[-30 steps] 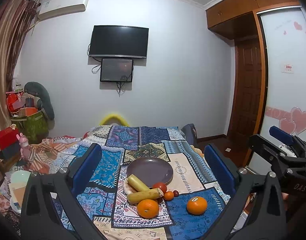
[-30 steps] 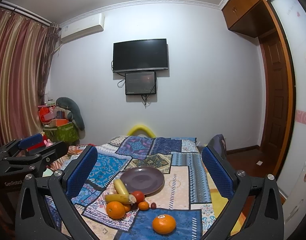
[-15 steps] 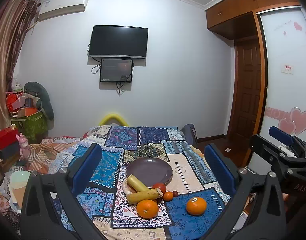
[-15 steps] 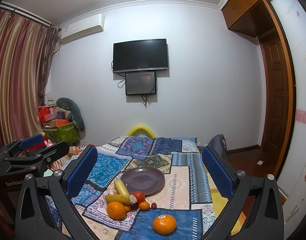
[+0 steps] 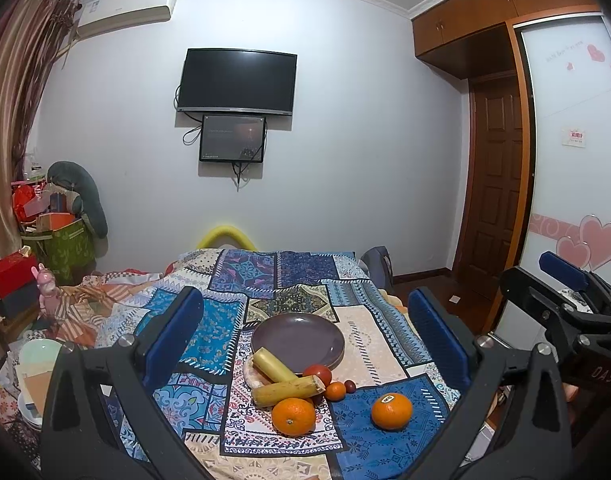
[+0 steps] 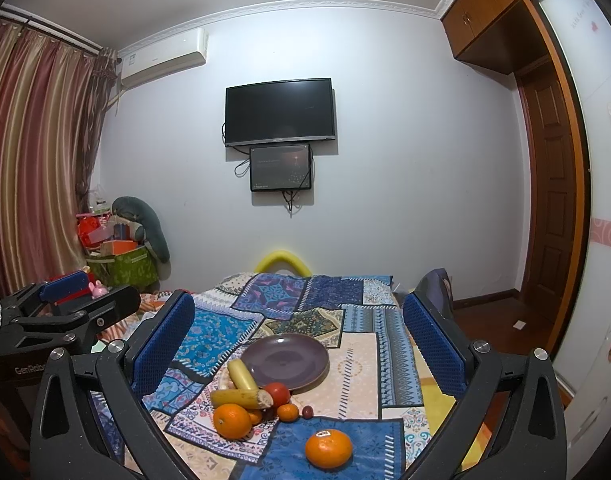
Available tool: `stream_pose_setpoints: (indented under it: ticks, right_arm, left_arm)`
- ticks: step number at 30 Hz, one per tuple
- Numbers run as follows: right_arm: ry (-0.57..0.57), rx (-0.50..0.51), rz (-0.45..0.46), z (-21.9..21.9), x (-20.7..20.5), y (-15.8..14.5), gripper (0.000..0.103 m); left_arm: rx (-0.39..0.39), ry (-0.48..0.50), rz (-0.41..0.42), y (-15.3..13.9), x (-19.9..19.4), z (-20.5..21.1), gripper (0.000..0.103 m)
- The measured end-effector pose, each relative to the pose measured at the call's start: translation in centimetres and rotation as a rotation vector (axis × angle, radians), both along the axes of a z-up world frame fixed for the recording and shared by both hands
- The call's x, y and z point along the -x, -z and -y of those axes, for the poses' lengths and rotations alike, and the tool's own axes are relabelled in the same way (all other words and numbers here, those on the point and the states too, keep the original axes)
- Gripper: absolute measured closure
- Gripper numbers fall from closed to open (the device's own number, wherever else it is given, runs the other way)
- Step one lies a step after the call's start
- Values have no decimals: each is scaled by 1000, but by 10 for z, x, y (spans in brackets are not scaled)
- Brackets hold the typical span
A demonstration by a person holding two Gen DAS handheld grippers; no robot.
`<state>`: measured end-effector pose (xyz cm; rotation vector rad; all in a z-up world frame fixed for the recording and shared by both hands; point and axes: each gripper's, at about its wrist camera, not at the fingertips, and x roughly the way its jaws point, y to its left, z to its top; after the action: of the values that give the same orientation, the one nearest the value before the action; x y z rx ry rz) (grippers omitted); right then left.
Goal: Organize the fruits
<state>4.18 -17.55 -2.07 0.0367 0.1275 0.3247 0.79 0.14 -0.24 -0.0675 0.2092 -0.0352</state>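
We hold the left gripper (image 5: 305,340) and the right gripper (image 6: 297,340) above the near end of the patchwork cloth (image 5: 369,344), each with its jaws spread wide and nothing between the blue pads. Both are well apart from every fruit, so we judge that no pick has begun. Nearest to us in the right wrist view lies the stickered orange (image 6: 328,448), alone on a blue patch. Just beyond it sits the cluster: a second orange (image 6: 232,420), a small orange fruit (image 6: 288,412), a dark red berry-sized fruit (image 6: 308,411), and a red round fruit (image 6: 277,394). 2 yellow cut stalks follow, 1 lying crosswise (image 6: 241,398) and touching the red round fruit, 1 pointing away from us (image 6: 242,374) with its far end at the rim of the plate (image 6: 301,380). We cannot tell whether that end rests on the rim or only lies against it. The purple plate shows a bare centre, so we judge that 0 fruits are fully placed. All fruits remain to be moved, and we take the plate as the likely destination. Farther off, a wall-mounted television (image 6: 280,111) hangs above the far end of the cloth.
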Motion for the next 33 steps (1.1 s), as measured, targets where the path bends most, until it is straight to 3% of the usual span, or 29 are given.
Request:
stream_pose_setpoints:
  ticks: [20, 27, 33]
  right_arm:
    - [-3, 0, -24, 1, -4, 5, 0]
    - [-24, -6, -112, 7, -22, 19, 0]
    - [5, 60, -172, 12, -35, 42, 11]
  left_arm:
    - [9, 7, -8, 5, -5, -4, 0]
    - [13, -2, -63, 14, -20, -9, 0]
    - [-41, 12, -172, 33, -46, -14, 16]
